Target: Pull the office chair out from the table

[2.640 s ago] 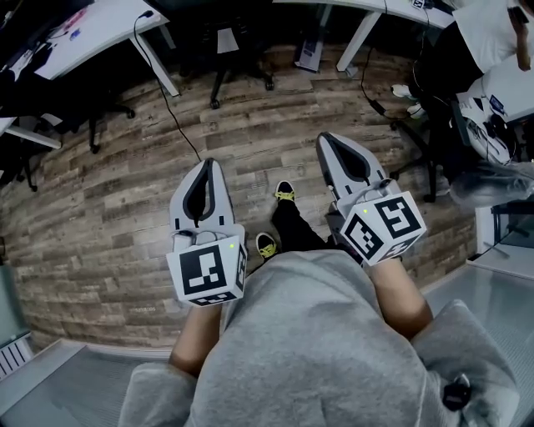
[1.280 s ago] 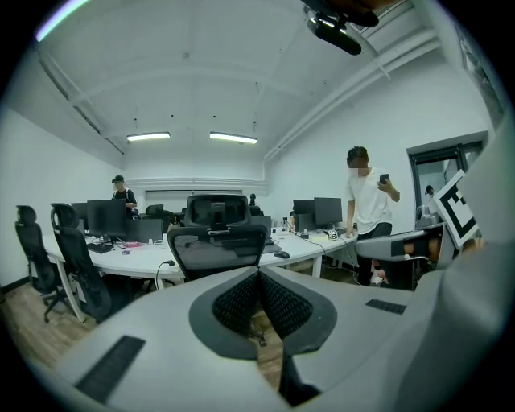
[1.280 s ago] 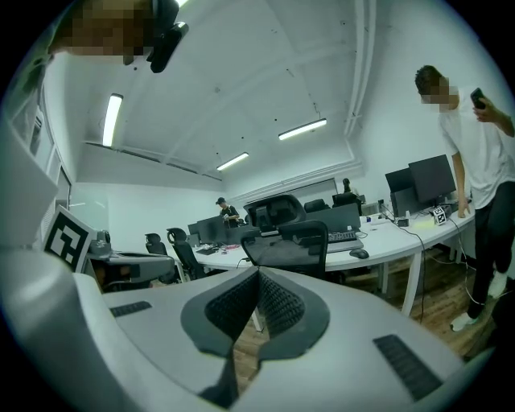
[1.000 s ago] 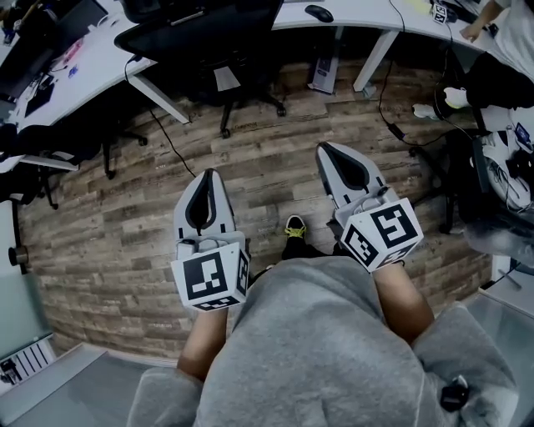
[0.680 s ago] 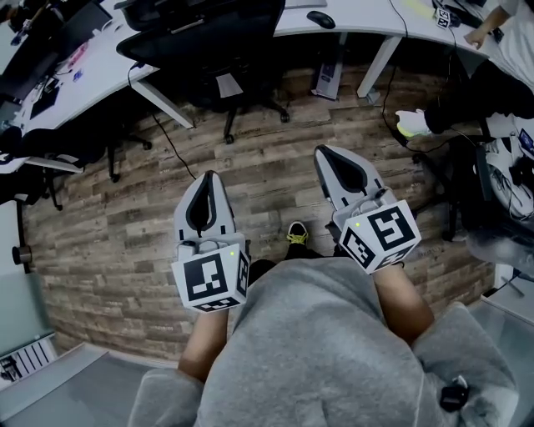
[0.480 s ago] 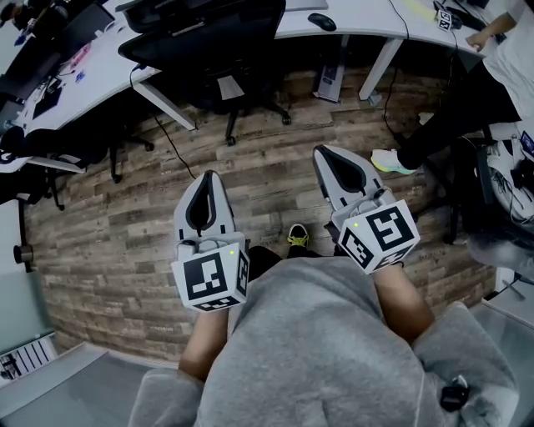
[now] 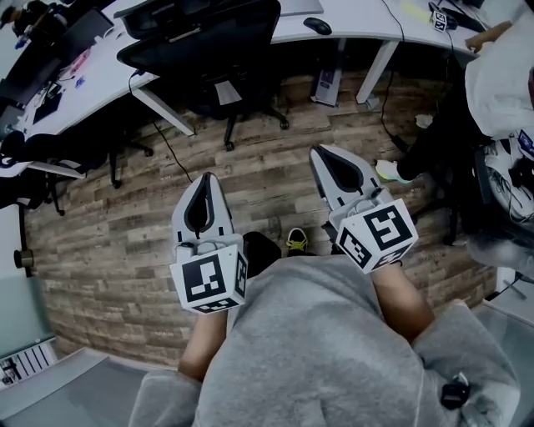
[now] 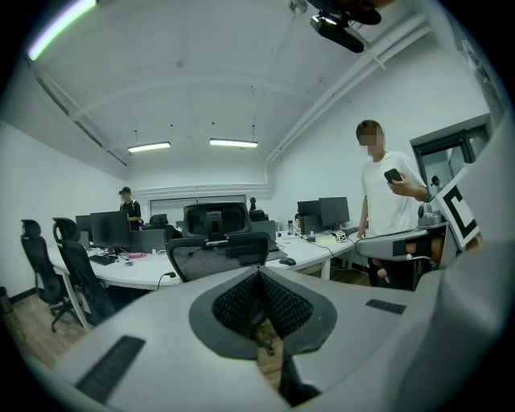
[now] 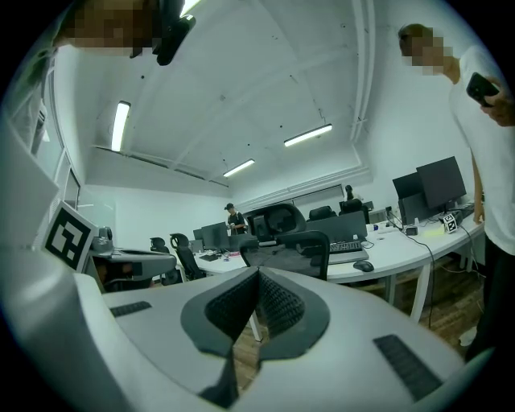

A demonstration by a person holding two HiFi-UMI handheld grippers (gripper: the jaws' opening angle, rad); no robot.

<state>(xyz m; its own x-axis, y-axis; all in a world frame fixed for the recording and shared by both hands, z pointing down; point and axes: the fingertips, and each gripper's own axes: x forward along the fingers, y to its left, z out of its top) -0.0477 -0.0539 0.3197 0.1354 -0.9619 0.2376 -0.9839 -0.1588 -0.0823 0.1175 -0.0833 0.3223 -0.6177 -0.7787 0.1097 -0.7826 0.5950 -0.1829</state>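
Head view: the black mesh-backed office chair (image 7: 209, 50) sits tucked against the white curved table (image 7: 367, 17), well ahead of both tools.

Left gripper view: the left gripper (image 8: 257, 273) has its jaws pressed together, empty.

Right gripper view: the right gripper (image 9: 257, 273) likewise.

Best to approach squarely, open one, and clamp the backrest's top edge.

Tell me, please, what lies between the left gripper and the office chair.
In the head view, only bare wooden floor separates the shut left gripper from the office chair; a thin black cable trails alongside.
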